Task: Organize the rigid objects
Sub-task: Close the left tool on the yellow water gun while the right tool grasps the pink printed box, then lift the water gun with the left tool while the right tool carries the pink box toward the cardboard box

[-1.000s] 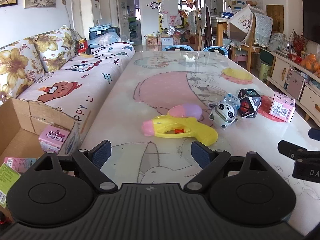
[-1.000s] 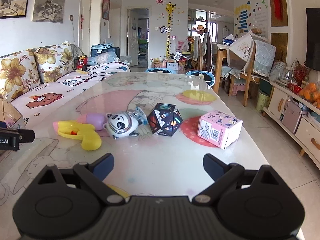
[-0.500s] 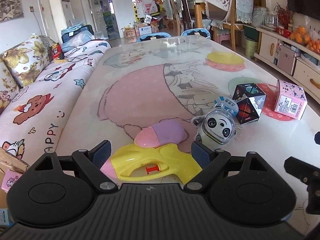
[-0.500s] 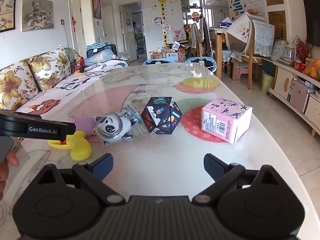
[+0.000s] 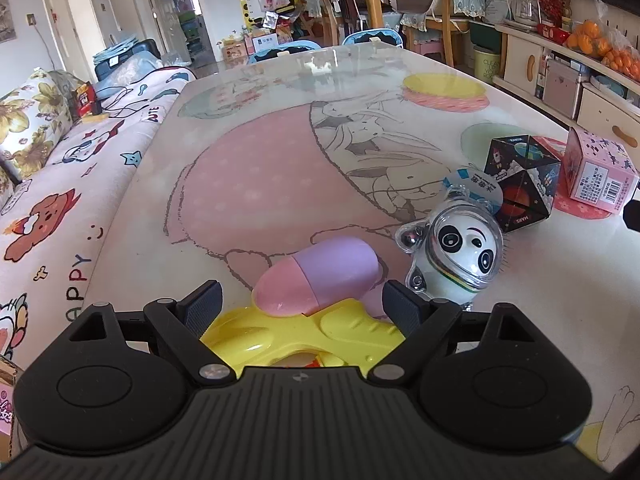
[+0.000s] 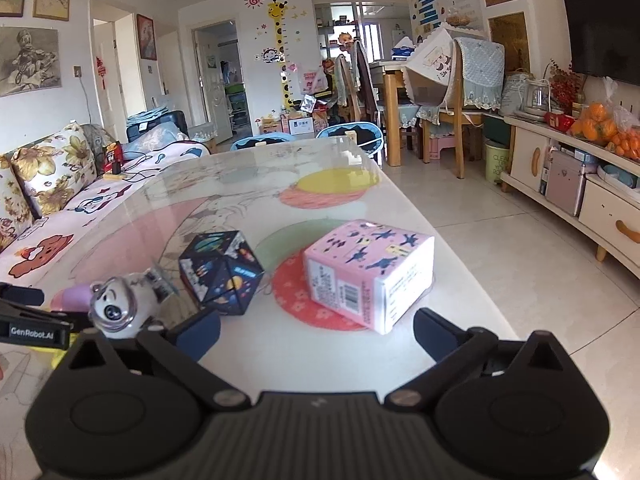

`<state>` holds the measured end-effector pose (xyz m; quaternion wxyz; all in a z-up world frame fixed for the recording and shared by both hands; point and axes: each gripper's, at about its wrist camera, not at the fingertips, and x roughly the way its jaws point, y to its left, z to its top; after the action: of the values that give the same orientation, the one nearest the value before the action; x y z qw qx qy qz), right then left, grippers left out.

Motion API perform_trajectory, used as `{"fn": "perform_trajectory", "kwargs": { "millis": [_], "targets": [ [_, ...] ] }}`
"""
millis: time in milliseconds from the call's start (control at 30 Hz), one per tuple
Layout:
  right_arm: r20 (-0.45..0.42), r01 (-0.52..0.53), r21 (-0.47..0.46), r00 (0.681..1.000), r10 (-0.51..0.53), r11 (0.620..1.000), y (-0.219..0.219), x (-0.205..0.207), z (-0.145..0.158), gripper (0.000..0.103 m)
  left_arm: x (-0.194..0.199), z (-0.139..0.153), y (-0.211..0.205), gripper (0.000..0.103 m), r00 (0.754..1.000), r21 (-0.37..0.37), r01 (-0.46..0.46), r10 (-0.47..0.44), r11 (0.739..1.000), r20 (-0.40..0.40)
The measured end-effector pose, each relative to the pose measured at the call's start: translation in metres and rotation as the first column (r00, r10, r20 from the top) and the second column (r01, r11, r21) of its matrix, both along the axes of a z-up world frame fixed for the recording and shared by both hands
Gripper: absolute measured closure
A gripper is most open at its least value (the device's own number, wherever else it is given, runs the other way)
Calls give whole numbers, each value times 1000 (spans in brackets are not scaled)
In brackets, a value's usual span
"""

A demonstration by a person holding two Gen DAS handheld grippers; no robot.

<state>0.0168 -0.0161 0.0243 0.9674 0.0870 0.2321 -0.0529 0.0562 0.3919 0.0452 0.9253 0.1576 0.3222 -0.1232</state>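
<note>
Water gun between spread left fingers, untouched; right fingers spread, empty.

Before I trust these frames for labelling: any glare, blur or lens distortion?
Left wrist view: sharp, window glare on the far table, edges bowed by fisheye. Right wrist view: panda toy slightly soft up close, pink box crisp, bright sheen on the far tabletop.

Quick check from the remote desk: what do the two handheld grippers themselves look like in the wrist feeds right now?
Both are matte black plastic. The left gripper has a ribbed deck, two round side lobes, silver pivot screws and angled fingers with textured dark pads. The right gripper is the same build, with bluish pads. In the right wrist view, the left one's side carries white "GenRobot.AI" lettering. No cables or sleeves visible.
</note>
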Motion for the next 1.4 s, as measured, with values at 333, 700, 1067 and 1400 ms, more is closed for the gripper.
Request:
{"fn": "perform_trajectory", "kwargs": {
  "millis": [333, 700, 1067, 1400],
  "targets": [
    [-42, -5, -32, 999, 4, 999, -38, 32, -11, 1, 21, -8, 9, 0, 1000, -66, -5, 4, 998, -14],
    [-72, -112, -31, 991, 110, 993, -34, 59, -10, 1, 15, -11, 12, 7, 1000, -153, 10, -12, 988, -10],
    [-59, -156, -150, 987, 148, 976, -13, 49, -7, 6, -8, -10, 10, 18, 998, -171, -62, 63, 983, -4],
    [-42, -177, -133, 984, 173, 975, 3, 23, -4, 7, -35, -8, 5, 18, 989, -175, -145, 146, 974, -8]
  ]
}}
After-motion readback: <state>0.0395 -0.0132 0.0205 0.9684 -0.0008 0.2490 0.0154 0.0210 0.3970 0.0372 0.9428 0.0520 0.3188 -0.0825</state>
